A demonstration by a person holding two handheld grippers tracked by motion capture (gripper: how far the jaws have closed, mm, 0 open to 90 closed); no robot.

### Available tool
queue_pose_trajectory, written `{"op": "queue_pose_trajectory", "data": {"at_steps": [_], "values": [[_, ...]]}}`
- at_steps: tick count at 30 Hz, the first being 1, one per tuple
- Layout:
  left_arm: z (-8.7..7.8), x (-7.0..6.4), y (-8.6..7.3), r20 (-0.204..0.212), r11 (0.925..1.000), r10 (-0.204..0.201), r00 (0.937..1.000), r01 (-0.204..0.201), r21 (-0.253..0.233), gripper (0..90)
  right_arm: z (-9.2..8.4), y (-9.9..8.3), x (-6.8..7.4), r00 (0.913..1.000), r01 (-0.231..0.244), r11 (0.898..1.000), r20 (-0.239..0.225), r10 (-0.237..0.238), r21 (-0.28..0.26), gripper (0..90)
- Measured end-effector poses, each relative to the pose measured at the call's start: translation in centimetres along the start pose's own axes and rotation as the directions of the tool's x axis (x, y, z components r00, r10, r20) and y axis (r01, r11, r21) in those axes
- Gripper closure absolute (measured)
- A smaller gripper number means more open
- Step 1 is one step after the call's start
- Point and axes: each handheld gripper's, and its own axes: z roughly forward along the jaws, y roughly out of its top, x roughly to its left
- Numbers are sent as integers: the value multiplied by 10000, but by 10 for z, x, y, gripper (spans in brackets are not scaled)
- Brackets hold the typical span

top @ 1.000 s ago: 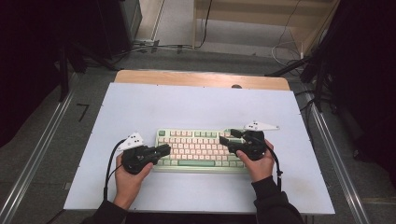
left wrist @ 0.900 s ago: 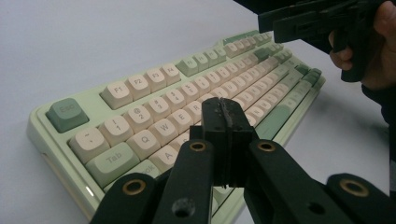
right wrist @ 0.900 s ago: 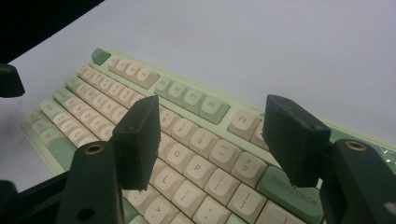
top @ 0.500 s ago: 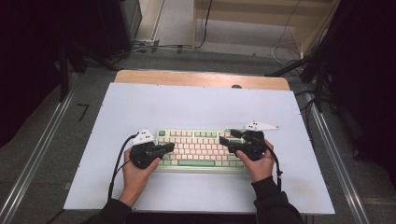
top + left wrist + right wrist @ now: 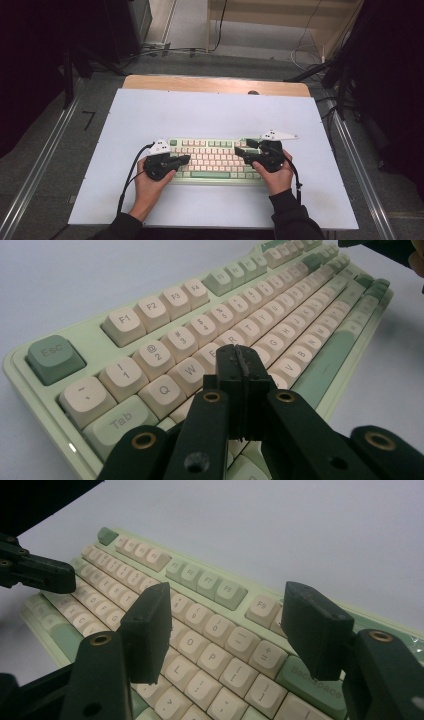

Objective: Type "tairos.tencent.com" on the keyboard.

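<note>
Keyboard: the green-and-cream keyboard (image 5: 215, 159) lies flat near the front of the white counter (image 5: 210, 112), between your two hands.
Left hand-held gripper (image 5: 241, 371): clenched tight, nothing between the jaws, tip poised over the letter keys near W and E (whether it touches, I cannot tell).
Right hand-held gripper (image 5: 227, 630): released, jaws spread wide above the O, P and Backspace end, gripping nothing.
</note>
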Motion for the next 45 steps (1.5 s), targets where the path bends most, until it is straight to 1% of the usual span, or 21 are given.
{"op": "queue_pose_trajectory", "data": {"at_steps": [4,28,45], "values": [[1,-1,0,-54,10000,72,10000,-71,66,900,0,0,0,10000,11,10000,-11,-11,3,357],[5,1,-1,-169,9997,93,9998,-89,226,900,2,-1,1,10000,-12,10000,-60,12,88,356],[6,1,-1,-146,9996,85,9999,-81,275,900,2,-1,1,10000,-15,9999,-89,16,106,356]]}}
